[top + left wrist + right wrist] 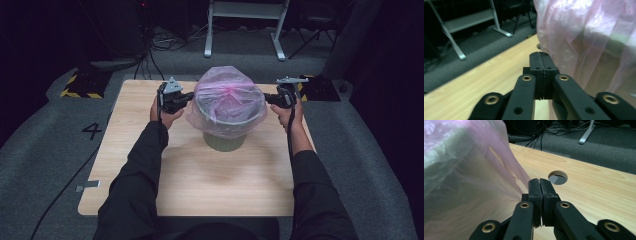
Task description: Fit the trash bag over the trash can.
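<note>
Bag: translucent pink plastic bin liner is sitting draped over the rim of the round grey-green waste bin, near the middle of the table, ballooning above it.

Left jaws: I am seeing them pressed together in the left gripper view, tips right at the liner's skirt; whether a fold of film is pinched between them I cannot tell.

Right jaws: they are also standing together in the right gripper view, tips against the hanging edge of the liner; again I cannot tell whether any film is caught.

Left gripper: I am holding it level against the bin's left side, at rim height.

Right gripper: it is mirroring the other on the right side.

Why so: I judge both sides are being worked at once so the film goes down evenly around the rim instead of sliding off one side.

Table: light wooden board is carrying the bin; its round cable hole is lying just beyond the right tips.
</note>
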A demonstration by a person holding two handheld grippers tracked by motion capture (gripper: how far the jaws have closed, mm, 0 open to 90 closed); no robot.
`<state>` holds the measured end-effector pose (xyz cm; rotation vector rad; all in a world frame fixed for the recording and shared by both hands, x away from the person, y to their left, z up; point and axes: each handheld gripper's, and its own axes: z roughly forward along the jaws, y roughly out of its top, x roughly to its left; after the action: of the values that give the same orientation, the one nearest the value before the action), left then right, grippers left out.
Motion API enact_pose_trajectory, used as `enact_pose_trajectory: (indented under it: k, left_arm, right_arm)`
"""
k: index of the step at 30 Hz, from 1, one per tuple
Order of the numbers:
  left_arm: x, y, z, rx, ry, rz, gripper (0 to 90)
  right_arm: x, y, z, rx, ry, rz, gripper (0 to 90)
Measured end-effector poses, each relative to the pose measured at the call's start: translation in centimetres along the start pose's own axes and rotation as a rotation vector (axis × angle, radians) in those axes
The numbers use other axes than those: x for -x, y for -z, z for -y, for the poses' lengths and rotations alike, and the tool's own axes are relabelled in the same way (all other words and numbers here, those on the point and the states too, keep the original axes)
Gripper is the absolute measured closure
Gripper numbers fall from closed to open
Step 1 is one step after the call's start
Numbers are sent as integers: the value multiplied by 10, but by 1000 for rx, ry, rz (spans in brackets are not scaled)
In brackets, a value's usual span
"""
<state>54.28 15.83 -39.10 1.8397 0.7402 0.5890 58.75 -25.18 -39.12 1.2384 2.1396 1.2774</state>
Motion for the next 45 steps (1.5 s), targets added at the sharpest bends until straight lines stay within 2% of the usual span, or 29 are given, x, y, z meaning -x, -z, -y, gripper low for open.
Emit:
enact_pose_trajectory:
  k: [1, 2, 4, 6, 8, 9, 13, 14, 16, 17, 20, 21, 23, 25, 26, 28, 30, 31, 32, 34, 35, 36, 37, 45]
  left_arm:
    - [-2, 5, -2, 14, 3, -12, 754]
    - [-3, 11, -5, 35, 8, -12, 683]
    - [-4, 21, -12, 62, -6, 2, 615]
    - [-3, 28, -19, 80, -9, -2, 491]
    - [0, 34, -27, 102, -25, -16, 431]
    - [0, 35, -29, 113, -18, -2, 390]
    - [10, 35, -39, 118, -52, 49, 330]
    - [13, 33, -40, 112, -59, 49, 326]
    - [18, 25, -43, 73, -83, 57, 317]
    - [19, 21, -44, 47, -92, 37, 315]
    - [18, 15, -45, 29, -91, 32, 421]
    - [15, 12, -46, 31, -83, 23, 506]
    - [12, 9, -46, 27, -72, 53, 597]
    - [10, 7, -46, 14, -91, 52, 706]
    - [9, 6, -46, 20, -93, 75, 766]
    - [9, 6, -47, 25, -96, 60, 887]
    - [7, 5, -46, 16, -92, 52, 899]
    - [5, 4, -46, 4, -86, 30, 900]
    - [3, 3, -45, 4, -65, 28, 900]
    - [0, 0, -44, -4, -47, 9, 900]
    - [-1, -1, -43, -8, -34, 14, 900]
    - [-3, -6, -41, -32, -20, 13, 900]
    - [-4, -10, -40, -54, -23, -7, 900]
    - [-4, -36, -28, -128, 26, 6, 900]
  right_arm:
    - [1, 2, 0, 5, -5, 0, 886]
    - [3, 4, 1, 11, -10, -2, 886]
    - [5, 9, 1, 27, -17, -1, 886]
    - [6, 12, 0, 41, -21, -7, 887]
    - [6, 14, -1, 47, -14, -3, 887]
    - [5, 15, -3, 49, -12, -3, 886]
    - [2, 19, -7, 60, 7, 0, 886]
    - [1, 19, -8, 60, 12, 4, 886]
    - [-1, 19, -8, 57, 19, 6, 885]
    - [-1, 19, -9, 56, 23, 7, 884]
    - [-3, 19, -11, 58, 23, 4, 884]
    - [-3, 19, -11, 58, 24, 3, 883]
    - [-4, 19, -12, 59, 29, 2, 883]
    - [-5, 19, -13, 59, 34, 2, 882]
    - [-5, 18, -14, 59, 37, 2, 882]
    - [-5, 18, -14, 57, 39, 6, 882]
    - [-5, 19, -13, 54, 38, 9, 882]
    - [-4, 19, -13, 52, 37, 12, 884]
    - [-4, 18, -13, 53, 35, 12, 885]
    - [-5, 18, -13, 48, 39, 14, 890]
    - [-5, 17, -13, 44, 41, 15, 893]
    - [-5, 17, -13, 39, 42, 18, 894]
    - [-6, 16, -13, 33, 44, 21, 896]
    - [-10, 7, -11, 14, 49, 3, 900]
